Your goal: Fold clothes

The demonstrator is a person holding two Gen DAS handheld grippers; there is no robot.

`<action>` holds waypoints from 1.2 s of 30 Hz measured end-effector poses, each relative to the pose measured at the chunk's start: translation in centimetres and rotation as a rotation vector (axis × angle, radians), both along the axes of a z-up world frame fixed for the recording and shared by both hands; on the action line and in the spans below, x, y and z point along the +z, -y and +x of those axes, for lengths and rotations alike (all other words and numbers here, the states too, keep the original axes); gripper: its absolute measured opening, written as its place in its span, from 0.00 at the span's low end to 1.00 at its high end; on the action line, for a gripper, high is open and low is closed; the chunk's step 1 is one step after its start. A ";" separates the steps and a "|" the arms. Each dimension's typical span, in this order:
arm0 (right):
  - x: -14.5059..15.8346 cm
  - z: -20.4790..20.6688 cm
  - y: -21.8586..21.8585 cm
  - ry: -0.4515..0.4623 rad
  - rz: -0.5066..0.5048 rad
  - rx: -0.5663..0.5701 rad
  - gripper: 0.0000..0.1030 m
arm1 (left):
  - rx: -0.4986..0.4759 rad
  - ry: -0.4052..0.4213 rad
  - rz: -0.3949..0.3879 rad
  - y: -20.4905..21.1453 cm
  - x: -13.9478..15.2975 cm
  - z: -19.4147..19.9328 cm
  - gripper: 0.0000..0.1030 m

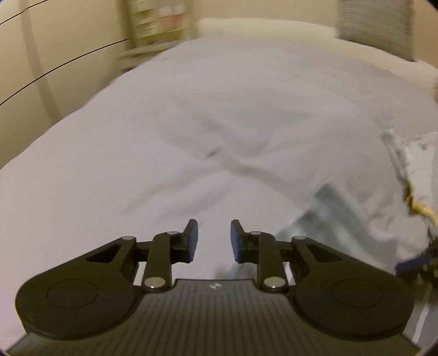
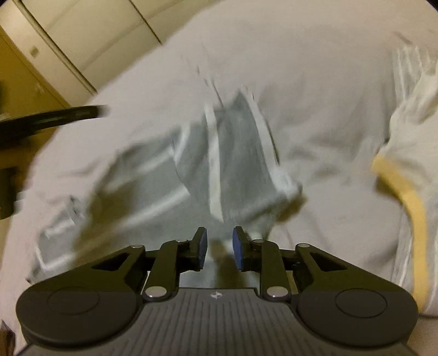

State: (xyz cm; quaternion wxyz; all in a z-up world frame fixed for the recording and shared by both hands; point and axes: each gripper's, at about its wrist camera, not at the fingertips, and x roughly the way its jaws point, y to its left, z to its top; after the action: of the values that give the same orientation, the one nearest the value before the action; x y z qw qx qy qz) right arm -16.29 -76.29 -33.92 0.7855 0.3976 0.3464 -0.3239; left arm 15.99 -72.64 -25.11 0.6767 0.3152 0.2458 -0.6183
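A grey garment with white stripes point(image 2: 235, 164) lies crumpled and motion-blurred on the white bedspread point(image 2: 314, 82). My right gripper point(image 2: 219, 247) hovers over its near end, open, with grey cloth showing below the gap between the blue pads. In the left wrist view a corner of the same grey garment point(image 1: 331, 216) shows at the right. My left gripper point(image 1: 212, 239) is open over bare bedspread point(image 1: 191, 123), with nothing between its fingers. A blue pad of the other gripper point(image 1: 413, 264) peeks in at the right edge.
A white garment with a yellow band point(image 2: 405, 191) lies to the right of the grey one. A dark blurred object point(image 2: 52, 117) juts in from the left. Pale cabinet doors point(image 1: 41, 54), shelves point(image 1: 161, 22) and a grey pillow point(image 1: 375, 24) border the bed.
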 end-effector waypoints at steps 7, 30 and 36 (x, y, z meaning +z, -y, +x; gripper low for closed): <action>1.4 1.1 -1.8 -0.158 -0.025 -0.034 0.25 | 0.309 0.024 0.128 -16.6 0.6 7.8 0.25; 6.4 22.4 -33.1 -0.116 -0.214 0.642 0.44 | 0.071 -0.305 0.221 -31.1 -6.3 16.7 0.00; 4.9 27.9 -37.5 -0.211 -0.436 0.836 0.44 | 0.083 -0.265 0.165 -31.8 -3.9 21.8 0.00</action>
State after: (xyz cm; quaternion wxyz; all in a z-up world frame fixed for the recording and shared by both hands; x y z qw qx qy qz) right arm 11.57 -38.80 -29.01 0.8740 0.0154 0.4783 -0.0838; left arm 37.83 -40.86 -29.01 0.6351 0.2749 0.3958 -0.6037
